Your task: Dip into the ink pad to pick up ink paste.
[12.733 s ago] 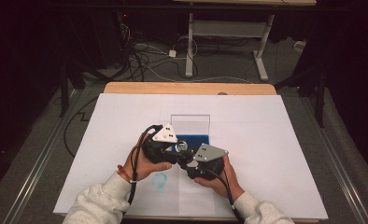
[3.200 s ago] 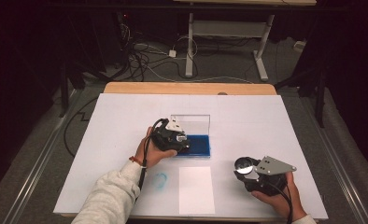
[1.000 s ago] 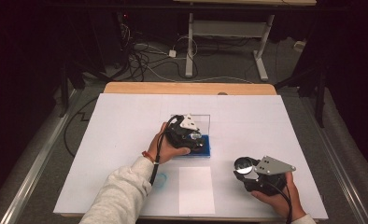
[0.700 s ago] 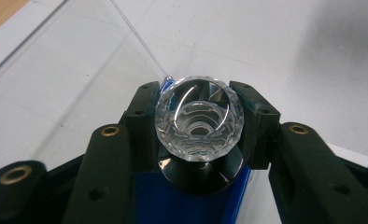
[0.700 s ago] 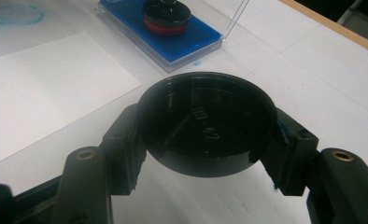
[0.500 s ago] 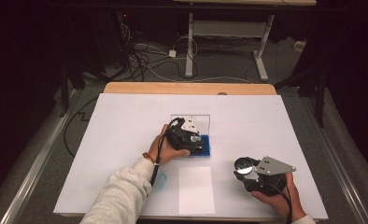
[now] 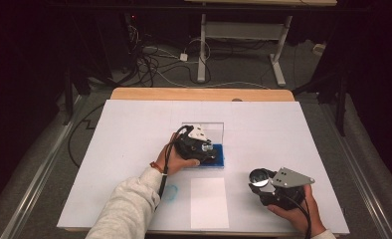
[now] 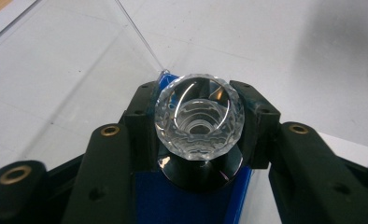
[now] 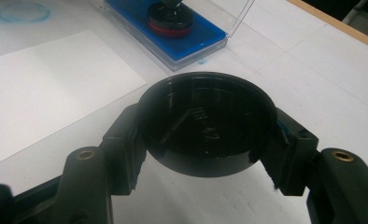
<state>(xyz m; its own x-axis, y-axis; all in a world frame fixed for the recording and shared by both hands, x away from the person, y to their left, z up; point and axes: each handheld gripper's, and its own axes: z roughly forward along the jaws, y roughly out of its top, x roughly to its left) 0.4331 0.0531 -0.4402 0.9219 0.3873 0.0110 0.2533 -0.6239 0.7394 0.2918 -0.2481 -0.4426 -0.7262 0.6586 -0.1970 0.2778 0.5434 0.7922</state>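
Observation:
My left gripper (image 7: 204,149) is shut on the faceted clear knob (image 8: 198,119) of a round black stamp (image 9: 170,21). The stamp stands upright on the blue ink pad (image 7: 218,160) in a clear case, its base on the pad (image 8: 182,200). The case's clear lid (image 8: 79,70) stands open behind it. At the front right, my right gripper (image 7: 261,181) is shut on a round black cap (image 9: 205,126), hollow side toward the camera, held just above the table. That cap also shows as a shiny disc (image 7: 258,177) in the high view.
A white paper sheet (image 7: 209,201) lies near the front edge, between the two hands. A blue ring mark (image 7: 170,192) sits on the white table cover (image 7: 293,129) left of the sheet. The wooden table edge (image 7: 199,93) runs along the back.
Earlier both grippers met at the table's centre. The right one then went to the front right with the cap, and the left set the stamp on the ink pad. Nothing shifts over the last second.

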